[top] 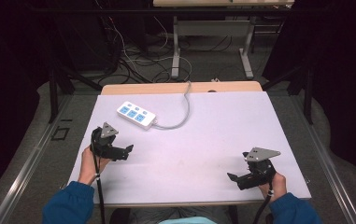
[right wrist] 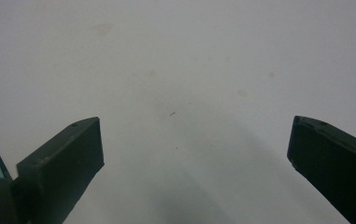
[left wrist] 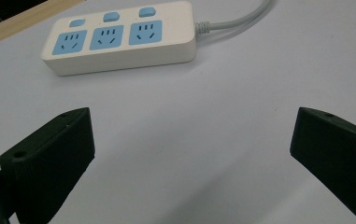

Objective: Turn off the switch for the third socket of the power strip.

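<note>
left tool (top: 128,150) gapes near power strip (top: 136,115).

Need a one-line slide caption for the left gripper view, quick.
Open left gripper above the white mat, facing a white power strip with three blue sockets; nothing held.

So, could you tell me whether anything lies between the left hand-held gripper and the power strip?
Nothing visible does. The left hand-held gripper is open and faces the power strip across bare white table cover; the strip's cable trails off to the far side.
</note>
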Tool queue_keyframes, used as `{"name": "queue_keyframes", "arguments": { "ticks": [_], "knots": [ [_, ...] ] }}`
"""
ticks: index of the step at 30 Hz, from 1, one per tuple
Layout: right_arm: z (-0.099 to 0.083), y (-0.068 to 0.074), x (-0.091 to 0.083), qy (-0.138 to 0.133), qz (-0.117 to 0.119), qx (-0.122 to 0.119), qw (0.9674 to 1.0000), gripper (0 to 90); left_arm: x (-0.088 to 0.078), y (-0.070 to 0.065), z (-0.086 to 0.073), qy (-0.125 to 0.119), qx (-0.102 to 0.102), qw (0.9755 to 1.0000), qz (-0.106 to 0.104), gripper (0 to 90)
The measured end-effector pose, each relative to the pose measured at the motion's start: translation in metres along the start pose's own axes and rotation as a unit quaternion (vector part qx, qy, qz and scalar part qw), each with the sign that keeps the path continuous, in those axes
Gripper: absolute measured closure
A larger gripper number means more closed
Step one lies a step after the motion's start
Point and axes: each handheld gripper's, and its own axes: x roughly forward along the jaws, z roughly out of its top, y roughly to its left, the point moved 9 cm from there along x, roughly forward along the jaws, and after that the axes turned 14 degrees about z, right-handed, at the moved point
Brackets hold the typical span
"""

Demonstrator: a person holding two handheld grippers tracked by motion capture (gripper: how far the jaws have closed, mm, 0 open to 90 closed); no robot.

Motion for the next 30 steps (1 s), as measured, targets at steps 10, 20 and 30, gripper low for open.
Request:
{"name": "queue_keyframes", "arguments": {
  "ticks": [10, 20, 30],
  "knots": [
    [-0.001, 0.000, 0.000, 0.001, -0.001, 0.004, 1.0000, 3.2, 0.020, 0.005, 0.011, 0.010, 0.009, 0.9999, 0.002, 0.0],
    [0.000, 0.000, 0.000, 0.000, 0.001, 0.000, 1.0000, 3.4, 0.032, 0.011, 0.016, 0.008, 0.002, 0.9999, 0.011, 0.0],
    [-0.001, 0.000, 0.000, 0.002, 0.003, 0.002, 1.0000, 3.6, 0.045, 0.019, 0.025, 0.012, 0.000, 0.9998, 0.016, 0.0]
  ]
}}
